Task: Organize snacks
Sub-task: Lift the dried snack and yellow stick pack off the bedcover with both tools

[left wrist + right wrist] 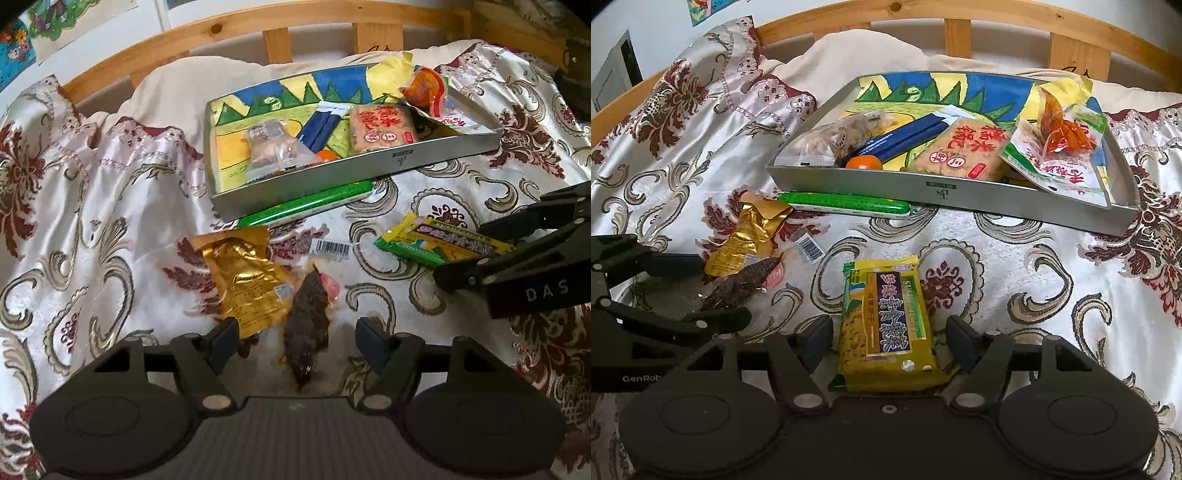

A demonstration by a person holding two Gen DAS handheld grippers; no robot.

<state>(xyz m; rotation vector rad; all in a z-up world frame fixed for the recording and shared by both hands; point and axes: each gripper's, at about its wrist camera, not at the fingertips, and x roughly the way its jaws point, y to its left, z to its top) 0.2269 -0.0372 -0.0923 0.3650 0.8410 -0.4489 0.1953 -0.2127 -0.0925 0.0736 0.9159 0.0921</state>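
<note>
A metal tray (332, 177) (960, 197) with a painted bottom lies on the bed and holds several snack packs. My left gripper (297, 341) is open around a dark brown snack pack (306, 325) (738, 286), beside a gold packet (247, 284) (746, 236). My right gripper (888, 341) is open around a yellow-green biscuit pack (886, 325) (439, 240) lying on the bedspread; this gripper also shows in the left wrist view (476, 251). The left gripper also shows in the right wrist view (713, 291).
A green sausage stick (306, 205) (846, 203) lies against the tray's near wall. The patterned bedspread (92, 229) covers the bed. A wooden headboard (277, 22) (960, 26) runs behind the tray, with a pillow in front of it.
</note>
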